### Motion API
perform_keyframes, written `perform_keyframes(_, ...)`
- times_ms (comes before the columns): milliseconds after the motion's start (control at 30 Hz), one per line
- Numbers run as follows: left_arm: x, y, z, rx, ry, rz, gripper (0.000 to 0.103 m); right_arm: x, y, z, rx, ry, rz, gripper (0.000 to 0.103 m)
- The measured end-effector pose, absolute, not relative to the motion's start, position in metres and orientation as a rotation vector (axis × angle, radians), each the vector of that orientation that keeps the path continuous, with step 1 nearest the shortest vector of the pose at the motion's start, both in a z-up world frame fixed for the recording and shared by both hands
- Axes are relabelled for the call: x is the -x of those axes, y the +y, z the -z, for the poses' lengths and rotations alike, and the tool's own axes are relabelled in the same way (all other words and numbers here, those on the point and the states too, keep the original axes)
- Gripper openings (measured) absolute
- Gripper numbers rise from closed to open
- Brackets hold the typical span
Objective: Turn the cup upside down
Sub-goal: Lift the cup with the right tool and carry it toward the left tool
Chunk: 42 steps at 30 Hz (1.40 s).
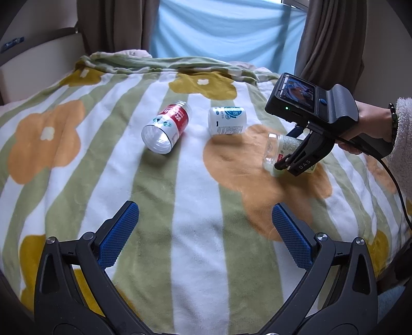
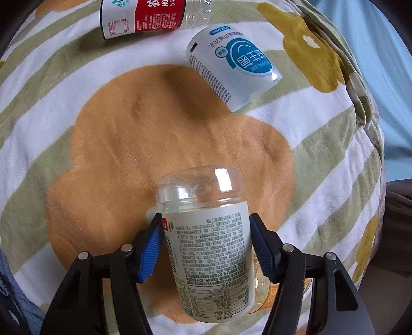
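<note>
A clear plastic cup with a pale printed label [image 2: 206, 244] lies between the blue pads of my right gripper [image 2: 206, 242], which is shut on it; its clear closed end points away from the camera. In the left wrist view the same cup [image 1: 279, 149] sits tilted low over the flowered blanket [image 1: 180, 195] in my right gripper [image 1: 283, 165]. My left gripper [image 1: 206, 232] is open and empty, hovering above the blanket near its front.
A red-and-white labelled clear cup [image 1: 166, 127] lies on its side mid-blanket, also in the right wrist view [image 2: 154, 16]. A white cup with a blue logo [image 1: 226, 120] lies on its side beside it, and shows again [image 2: 233, 67]. Curtains stand behind the bed.
</note>
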State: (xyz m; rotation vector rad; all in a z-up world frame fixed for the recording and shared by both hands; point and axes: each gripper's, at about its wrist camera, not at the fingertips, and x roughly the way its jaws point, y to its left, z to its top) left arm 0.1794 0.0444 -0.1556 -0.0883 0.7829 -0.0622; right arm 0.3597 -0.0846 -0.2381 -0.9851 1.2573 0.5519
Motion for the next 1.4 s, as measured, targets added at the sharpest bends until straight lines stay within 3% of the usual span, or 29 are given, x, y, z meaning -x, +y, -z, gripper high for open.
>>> perform_keyframes(267,-0.159,0.059,0.146,0.145,0.78,0.07,0.103,-0.339,-0.075,0.215,0.821,1.283,-0.577,0.06)
perform_keyframes(600,-0.121,0.079,0.137,0.195,0.782,0.046,0.103,-0.269,-0.087,0.208,0.313,1.436,-0.565,0.06)
perform_keyframes(1067,-0.092,0.071,0.138,0.205,0.827,0.073,0.103,-0.245,-0.081,0.236,0.139,1.417,-0.479,0.062)
perform_keyframes(1100,-0.091,0.071,0.138,0.205,0.828,0.073,0.103,-0.247,-0.082,0.237,0.117,1.418,-0.482,0.063)
perform_keyframes(1167,-0.09,0.07,0.138,0.209,0.834,0.074,0.103,-0.251,-0.085,0.238,0.077,1.426,-0.479,0.078)
perform_keyframes(1200,-0.091,0.07,0.138,0.213,0.839,0.074,0.103,-0.251,-0.091,0.233,0.056,1.425,-0.472,0.092)
perform_keyframes(1400,-0.096,0.064,0.13,0.234,0.86,0.085,0.103,-0.246,-0.123,0.208,-0.024,1.35,-0.462,0.094)
